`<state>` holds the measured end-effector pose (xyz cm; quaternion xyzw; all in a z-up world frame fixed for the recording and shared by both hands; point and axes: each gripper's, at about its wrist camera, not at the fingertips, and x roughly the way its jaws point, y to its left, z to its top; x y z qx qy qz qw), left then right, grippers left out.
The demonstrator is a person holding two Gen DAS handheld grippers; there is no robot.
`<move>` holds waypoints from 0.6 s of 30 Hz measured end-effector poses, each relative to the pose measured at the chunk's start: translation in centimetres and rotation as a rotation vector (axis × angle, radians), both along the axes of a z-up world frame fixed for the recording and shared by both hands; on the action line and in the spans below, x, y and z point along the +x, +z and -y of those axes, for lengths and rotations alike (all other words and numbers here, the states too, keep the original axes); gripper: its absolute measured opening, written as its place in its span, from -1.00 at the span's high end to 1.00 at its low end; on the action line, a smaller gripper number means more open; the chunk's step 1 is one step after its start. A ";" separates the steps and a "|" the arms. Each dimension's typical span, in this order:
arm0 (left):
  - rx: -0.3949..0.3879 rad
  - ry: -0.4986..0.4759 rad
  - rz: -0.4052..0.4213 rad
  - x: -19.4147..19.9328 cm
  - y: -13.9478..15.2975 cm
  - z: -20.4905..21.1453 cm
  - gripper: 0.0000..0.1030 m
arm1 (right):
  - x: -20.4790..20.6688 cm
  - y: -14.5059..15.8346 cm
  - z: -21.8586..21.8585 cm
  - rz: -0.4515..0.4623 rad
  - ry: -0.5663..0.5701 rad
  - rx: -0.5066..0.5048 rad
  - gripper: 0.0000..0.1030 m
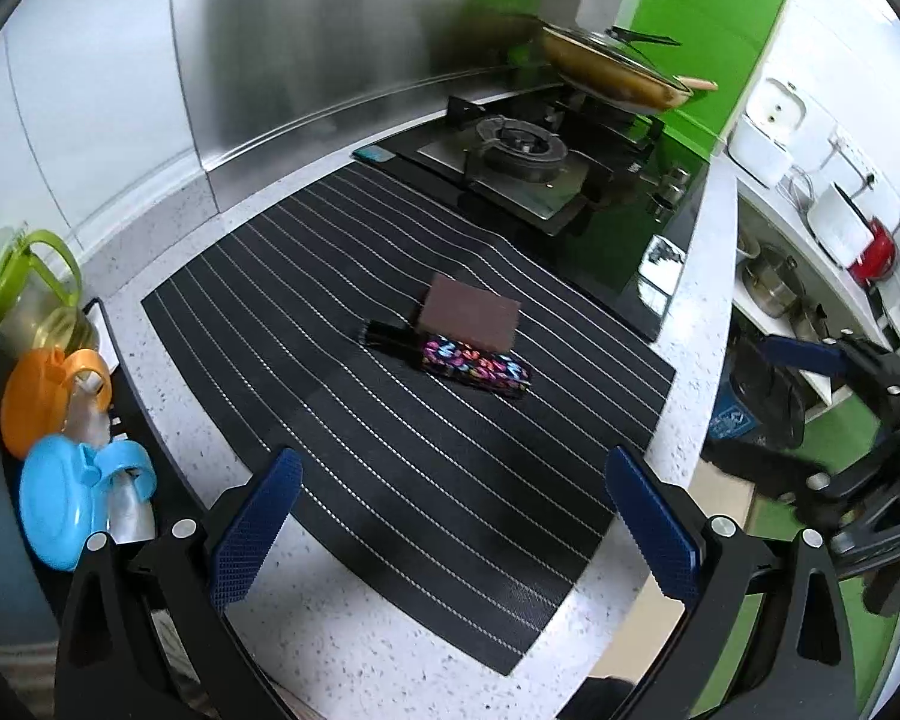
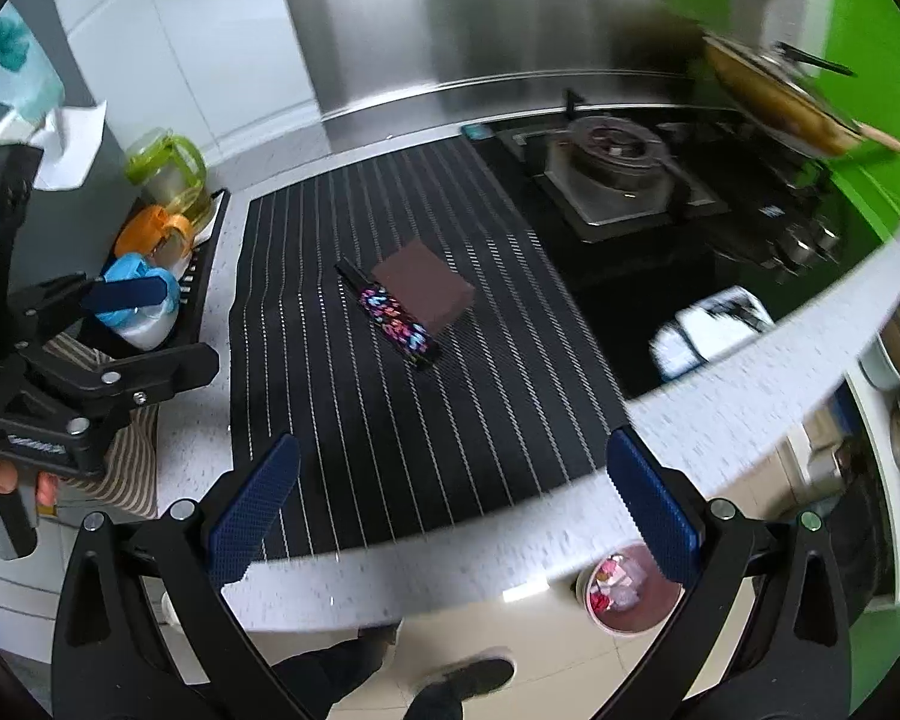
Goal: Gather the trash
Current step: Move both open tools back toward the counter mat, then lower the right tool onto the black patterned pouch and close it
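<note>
Left tool (image 1: 453, 519): black frame, blue textured pads, silver screws.
Right tool (image 2: 453, 513): same build.
Clothing: dark trousers (image 2: 330, 669), dark shoe (image 2: 471, 678).

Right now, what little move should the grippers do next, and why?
Probably move the right hand-held gripper forward over the striped mat toward the colourful wrapper beside the brown block. Both grippers are open and empty, the wrapper lies untouched, and a trash bin waits on the floor below the counter edge.
</note>
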<state>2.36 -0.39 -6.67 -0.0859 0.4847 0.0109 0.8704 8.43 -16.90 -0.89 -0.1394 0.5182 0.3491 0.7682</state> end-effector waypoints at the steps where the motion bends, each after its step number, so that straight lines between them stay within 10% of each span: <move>1: -0.002 0.007 0.000 0.3 -0.1 -0.2 -0.89 | 0.3 -0.5 -0.7 -0.003 0.020 -0.003 -0.94; 11: -0.011 0.134 -0.032 1.9 -2.5 -2.3 -0.89 | 3.7 -6.7 -6.2 -0.056 0.221 -0.024 -0.92; 18: -0.031 0.179 -0.061 2.6 -4.6 -3.0 -0.89 | 4.8 -10.5 -8.0 -0.100 0.298 -0.072 -0.35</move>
